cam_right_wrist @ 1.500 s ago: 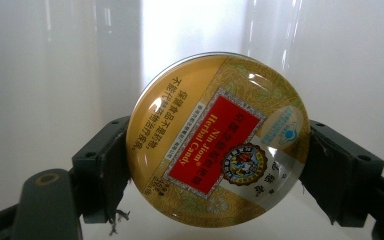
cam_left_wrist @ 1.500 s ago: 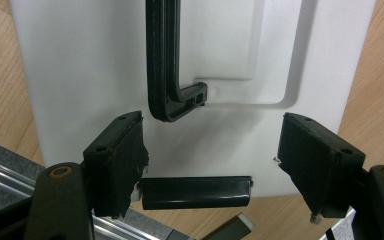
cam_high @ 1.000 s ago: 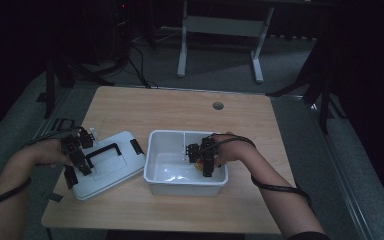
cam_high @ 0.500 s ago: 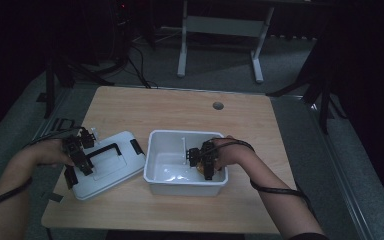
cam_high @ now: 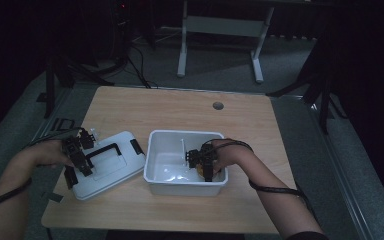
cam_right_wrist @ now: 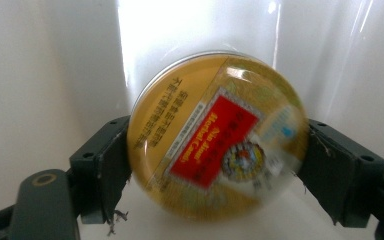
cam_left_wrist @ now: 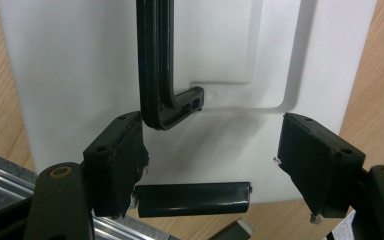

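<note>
Currently, a round yellow tin (cam_right_wrist: 215, 135) is being gripped by the right tongs (cam_right_wrist: 215, 165), with one jaw pressed against each side of its rim; the tin's face, printed with a red label, is being presented flat to the right gripper view, slightly blurred. In the high view, the right tongs (cam_high: 203, 161) are being held down inside the white bin (cam_high: 166, 187), in its near right part close to the front wall, and the tin (cam_high: 200, 173) is seen as a small yellow patch just beneath them. White bin walls are being shown behind the tin in the right gripper view. The bin is being carried by the wooden desk (cam_high: 180, 107), near its front edge. The left tongs (cam_left_wrist: 212, 165) are being held wide open over the white lid (cam_left_wrist: 70, 70), with nothing between the jaws; whether the jaws are touching the lid surface cannot be told. The lid's black handle (cam_left_wrist: 157, 65) is lying just beyond the left jaw, and a black latch (cam_left_wrist: 192, 199) is sitting at the lid's near edge between the two jaws. In the high view, the lid (cam_high: 125, 165) is lying flat on the desk just left of the bin, and the left tongs (cam_high: 83, 165) are positioned over its left part.
</note>
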The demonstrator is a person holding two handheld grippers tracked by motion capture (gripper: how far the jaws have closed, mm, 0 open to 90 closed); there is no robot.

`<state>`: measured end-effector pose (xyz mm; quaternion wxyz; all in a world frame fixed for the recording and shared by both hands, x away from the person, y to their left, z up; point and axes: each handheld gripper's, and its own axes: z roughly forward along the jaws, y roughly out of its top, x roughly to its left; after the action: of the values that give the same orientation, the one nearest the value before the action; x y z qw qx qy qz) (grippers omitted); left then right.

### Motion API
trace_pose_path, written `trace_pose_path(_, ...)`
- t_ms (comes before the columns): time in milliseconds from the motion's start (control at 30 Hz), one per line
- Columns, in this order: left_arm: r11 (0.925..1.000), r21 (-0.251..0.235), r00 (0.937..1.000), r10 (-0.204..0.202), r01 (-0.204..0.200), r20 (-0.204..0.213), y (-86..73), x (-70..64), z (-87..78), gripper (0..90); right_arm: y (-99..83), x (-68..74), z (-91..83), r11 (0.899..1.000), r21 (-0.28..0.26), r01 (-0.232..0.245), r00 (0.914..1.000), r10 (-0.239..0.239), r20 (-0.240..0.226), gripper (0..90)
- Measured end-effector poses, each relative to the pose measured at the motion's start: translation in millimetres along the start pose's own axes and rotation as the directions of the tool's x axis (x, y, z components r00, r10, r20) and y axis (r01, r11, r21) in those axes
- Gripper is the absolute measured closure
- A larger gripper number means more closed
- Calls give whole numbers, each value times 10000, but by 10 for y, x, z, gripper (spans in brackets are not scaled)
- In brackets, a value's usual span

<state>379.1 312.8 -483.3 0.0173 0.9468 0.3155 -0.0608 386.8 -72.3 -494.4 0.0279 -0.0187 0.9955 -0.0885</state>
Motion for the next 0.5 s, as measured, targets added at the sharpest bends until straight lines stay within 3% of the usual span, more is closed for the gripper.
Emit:
trace_pose_path(167, 10000, -43, 10000, 35, -35, -33, -7, -4, -24, 265, -29, 5, -67, 9997, -214, 118, 9999, -118, 38, 177)
trace_pose_path(500, 9998, 52, 9998, 180, -180, -86, 11, -15, -32, 266, -146, 8, -350, 9952, -973, -140, 9998, 152, 113, 130)
